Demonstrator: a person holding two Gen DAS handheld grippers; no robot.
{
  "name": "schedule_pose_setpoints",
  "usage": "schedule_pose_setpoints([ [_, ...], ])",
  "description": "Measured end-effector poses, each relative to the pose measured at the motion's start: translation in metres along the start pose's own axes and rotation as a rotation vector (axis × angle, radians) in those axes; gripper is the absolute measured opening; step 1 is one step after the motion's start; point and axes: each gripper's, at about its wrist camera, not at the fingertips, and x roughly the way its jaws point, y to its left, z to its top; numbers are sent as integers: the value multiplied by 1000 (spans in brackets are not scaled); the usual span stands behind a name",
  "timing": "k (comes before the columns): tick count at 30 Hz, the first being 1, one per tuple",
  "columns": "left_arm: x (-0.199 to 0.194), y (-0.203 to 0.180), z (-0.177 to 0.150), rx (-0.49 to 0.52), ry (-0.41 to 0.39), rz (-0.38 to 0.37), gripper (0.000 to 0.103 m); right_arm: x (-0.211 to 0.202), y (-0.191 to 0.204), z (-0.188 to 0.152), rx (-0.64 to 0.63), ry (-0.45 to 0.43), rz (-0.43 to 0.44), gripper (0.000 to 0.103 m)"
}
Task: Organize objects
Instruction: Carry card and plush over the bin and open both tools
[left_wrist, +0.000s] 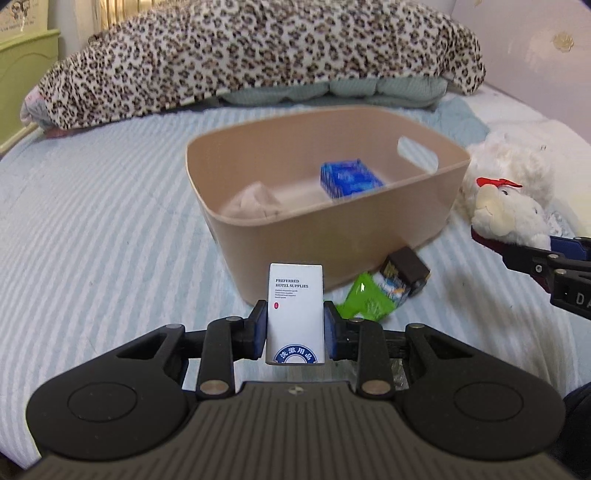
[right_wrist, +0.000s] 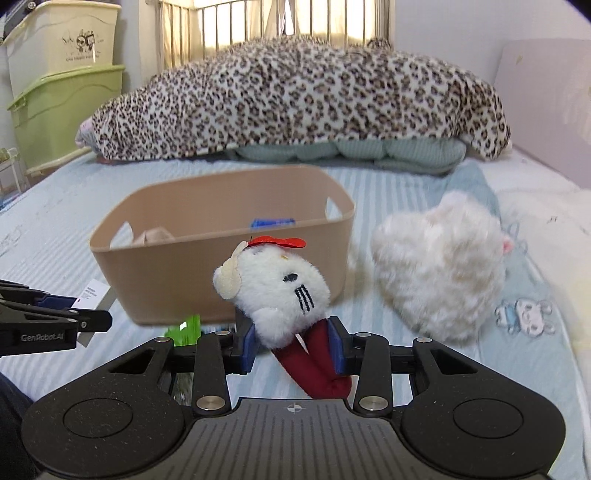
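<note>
While the left gripper (left_wrist: 295, 328) clamps an upright white box (left_wrist: 295, 314), the beige bin (left_wrist: 332, 236) stands at its 12 o'clock, a green packet (left_wrist: 365, 299) at 2; the right gripper (right_wrist: 291, 347) pinches a small plush cat (right_wrist: 273, 291), a fluffy white toy (right_wrist: 439, 273) at its 1 o'clock.

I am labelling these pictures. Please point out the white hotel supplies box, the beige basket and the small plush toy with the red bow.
white hotel supplies box (left_wrist: 295, 310): left wrist view, printed front face.
beige basket (left_wrist: 314, 240): left wrist view, near outer wall.
small plush toy (right_wrist: 280, 291): right wrist view, white face.
</note>
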Motion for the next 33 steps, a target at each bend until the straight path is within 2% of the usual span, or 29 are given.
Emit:
schedule_pose_setpoints([
  [9,-27,2,38,-7,-123,2,32,-8,4,31,-6,-94,4,37],
  [14,-26,3,58,-11,-162,32,33,-6,11,48,-34,-138,-9,37],
  [22,1,11,83,-38,-174,75,32,18,22,78,-83,-161,-32,37],
  [27,34,19,97,-77,-125,54,33,43,29,93,-95,-141,-52,37],
  [33,69,16,99,-57,-75,108,32,82,29,105,-56,-86,-24,37],
])
